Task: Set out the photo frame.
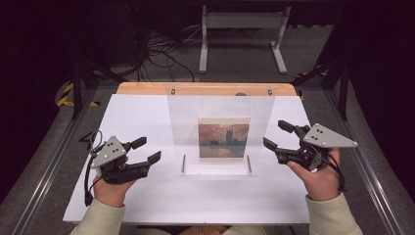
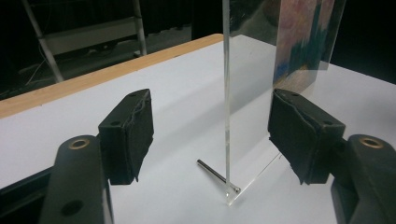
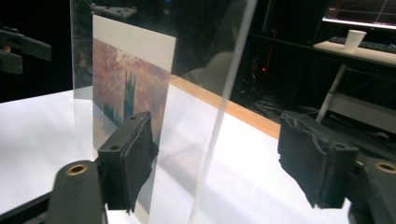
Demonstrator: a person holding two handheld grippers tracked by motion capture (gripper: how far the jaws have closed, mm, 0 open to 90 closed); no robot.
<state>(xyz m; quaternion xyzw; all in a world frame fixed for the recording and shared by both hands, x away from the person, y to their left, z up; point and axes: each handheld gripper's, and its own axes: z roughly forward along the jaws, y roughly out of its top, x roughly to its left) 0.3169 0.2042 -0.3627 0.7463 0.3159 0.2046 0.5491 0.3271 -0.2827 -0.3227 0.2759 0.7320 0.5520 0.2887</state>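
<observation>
Here, in the high view, a clear acrylic picture stand (image 1: 220, 129) rises upright near the middle of the white table (image 1: 142, 205), with a painted print (image 1: 224, 138) of red sky and dark towers held flat inside it. Two thin metal pins (image 1: 183, 163) lie at the foot of the stand, one at each lower corner. The left gripper (image 1: 147, 150) sits just off the stand's left edge, jaws spread wide with nothing between them, pointing toward the stand. The right gripper (image 1: 278, 135) is just off the stand's right edge, jaws also wide and bare, aimed at the stand.

In the left gripper view, the stand's edge (image 2: 227, 93) runs upright between the two black jaws without touching either pad; the left gripper (image 2: 210, 135) stands wide. One metal pin (image 2: 215, 174) pokes out from the stand's foot, and the print (image 2: 303, 37) shows blurred behind the plastic.

In the right gripper view, the stand's near edge (image 3: 219, 116) slants up between the jaws, clear of both pads. The right gripper (image 3: 217, 161) is wide. The print (image 3: 126, 88) shows through the stand, beyond the left-hand pad.
</observation>
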